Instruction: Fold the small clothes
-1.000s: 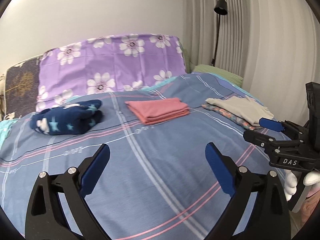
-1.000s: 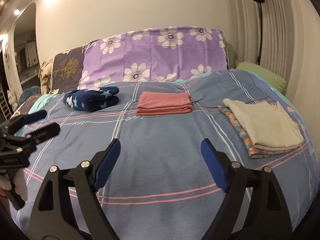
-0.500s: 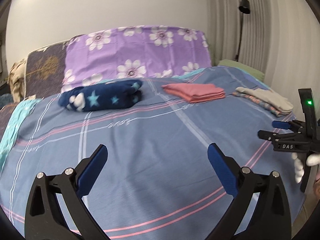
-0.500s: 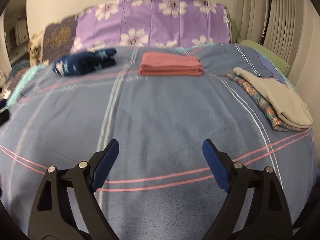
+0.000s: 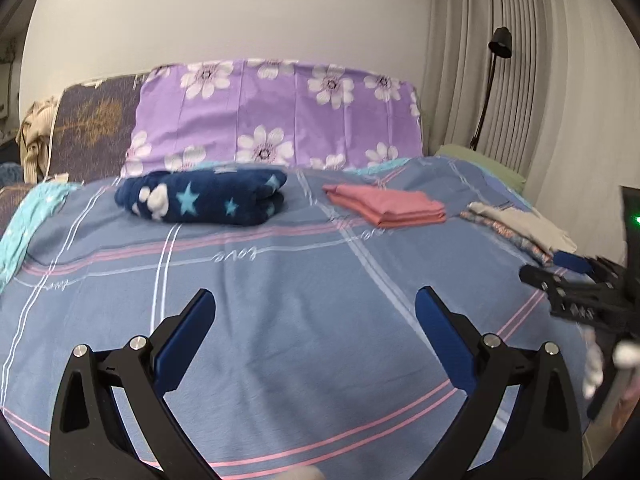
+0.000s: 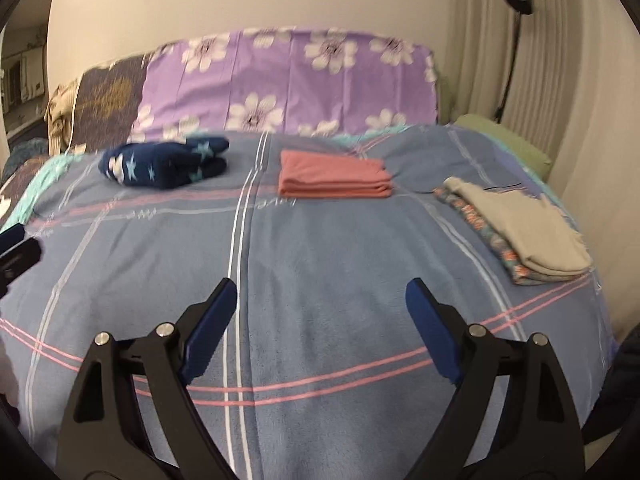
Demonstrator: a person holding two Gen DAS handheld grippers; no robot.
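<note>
both grippers wide open and empty over the bed; every garment in view lies in a pile.
left gripper [image 5: 316, 330], right gripper [image 6: 318, 312]. navy star-print fleece bundle [image 6: 164, 164] at 11 o'clock, folded pink cotton stack [image 6: 334, 178] at 12, beige top on floral cloth [image 6: 524, 224] at 2. risk: the loose fleece could unroll if pinched by one layer; the beige top could drag the floral cloth under it.
</note>
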